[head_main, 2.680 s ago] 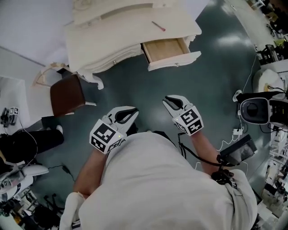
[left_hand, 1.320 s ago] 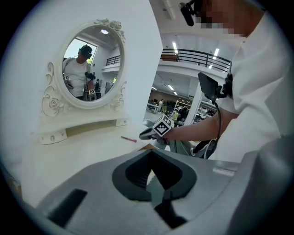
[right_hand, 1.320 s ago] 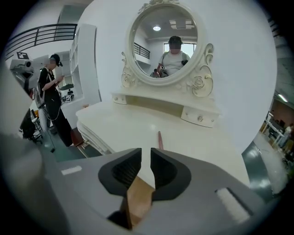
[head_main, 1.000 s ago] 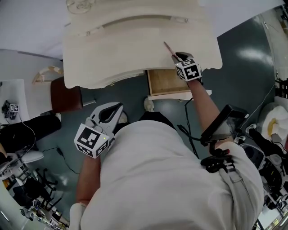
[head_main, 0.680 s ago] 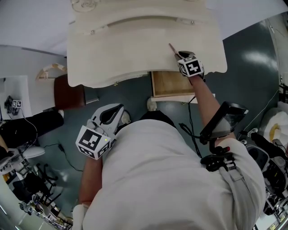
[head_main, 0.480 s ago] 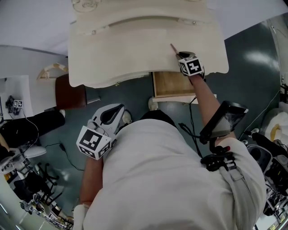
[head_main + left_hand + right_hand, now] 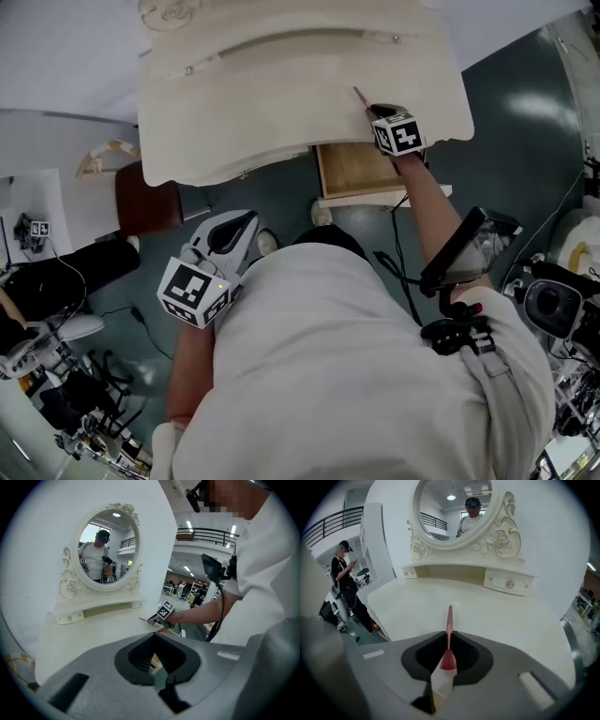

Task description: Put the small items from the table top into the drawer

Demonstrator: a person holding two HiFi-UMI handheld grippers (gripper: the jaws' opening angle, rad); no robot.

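Fingers (image 7: pixel 427 653) of the right gripper (image 7: pixel 449 635) are clamped on a slim red stick (image 7: pixel 450 618) on the white counter (image 7: pixel 501 620), above the open drawer (image 7: pixel 361 169). The left gripper (image 7: pixel 154 638), fingers clenched on nothing, hangs beside the person's torso (image 7: pixel 347 375).

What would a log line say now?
right gripper: shut on pink stick, at dressing table | left gripper: shut, empty | drawer: open

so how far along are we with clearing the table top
Done: the drawer stands open. In hand: the right gripper is shut on the thin red stick, at the table top. Still to do: carry it to the drawer and release it. The left gripper is shut and empty.
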